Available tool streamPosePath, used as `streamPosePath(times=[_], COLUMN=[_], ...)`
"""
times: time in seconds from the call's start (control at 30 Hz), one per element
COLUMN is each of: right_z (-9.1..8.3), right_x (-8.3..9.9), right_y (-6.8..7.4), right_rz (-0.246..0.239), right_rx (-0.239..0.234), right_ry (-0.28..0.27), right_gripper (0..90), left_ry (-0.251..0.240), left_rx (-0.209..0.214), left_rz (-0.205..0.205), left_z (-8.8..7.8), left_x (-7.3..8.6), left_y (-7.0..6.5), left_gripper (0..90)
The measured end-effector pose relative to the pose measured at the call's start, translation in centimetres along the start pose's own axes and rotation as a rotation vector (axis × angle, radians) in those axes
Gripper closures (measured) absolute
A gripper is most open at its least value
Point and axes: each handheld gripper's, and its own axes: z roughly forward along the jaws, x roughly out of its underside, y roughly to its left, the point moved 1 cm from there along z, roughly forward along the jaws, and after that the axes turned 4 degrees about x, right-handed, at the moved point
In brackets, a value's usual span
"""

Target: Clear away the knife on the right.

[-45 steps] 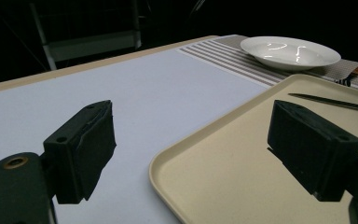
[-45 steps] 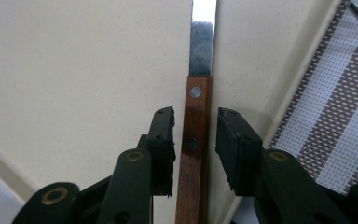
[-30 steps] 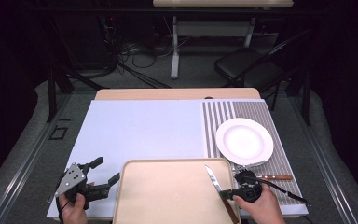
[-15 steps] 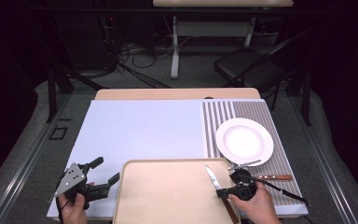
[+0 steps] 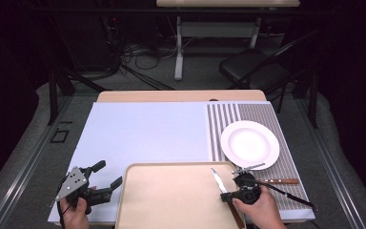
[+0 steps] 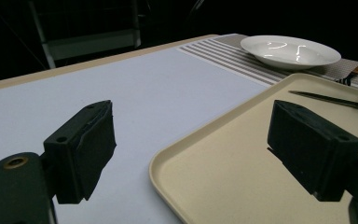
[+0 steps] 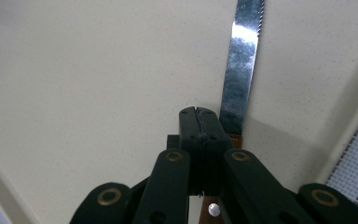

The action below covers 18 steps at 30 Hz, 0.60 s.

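Knife (image 5: 218, 181) placement onto the beige tray (image 5: 171, 200) is the step in hand. The right gripper (image 5: 229, 197) is holding the knife by its wooden handle, jaws pressed fully together on it, with the serrated blade (image 7: 242, 60) pointing away from the person and lying low over the tray's right portion. Gripping at the handle is keeping the blade clear of the pads and letting it settle flat; whether the blade is already resting on the tray surface cannot be told.

The left gripper (image 5: 106, 180) is sitting on the pale blue mat (image 5: 143, 133) just beside the tray's left edge, jaws standing wide and holding nothing. It is judged to be waiting clear of the working area.

A white plate (image 5: 249, 144) is resting on the striped placemat (image 5: 267, 119), well apart from the left gripper. A fork (image 5: 271, 181) with a wooden handle is lying on that placemat just right of the tray, near the right gripper, and is likely the next item for transfer.
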Motion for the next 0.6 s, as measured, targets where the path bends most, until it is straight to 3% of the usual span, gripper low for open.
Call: streamPosePath(times=[0.53, 0.57, 0.6], right_z=[-0.6, -0.3, -0.6], right_x=[0.2, 0.3, 0.3], right_y=[-0.8, -0.9, -1.1], right_rz=[0.015, 0.033, 0.028], right_rx=[0.038, 0.02, 0.034], right_ry=[-0.002, -0.054, -0.017], right_gripper=[90.0, 90.0, 90.0], left_ry=[-0.002, -0.003, -0.002], left_rx=[0.0, 0.0, 0.0], left_rz=[-0.003, -0.003, -0.002], left_z=[-0.1, -0.1, -0.1], left_x=[0.0, 0.0, 0.0], left_y=[0.0, 0.0, 0.0], left_gripper=[15.2, 15.2, 15.2])
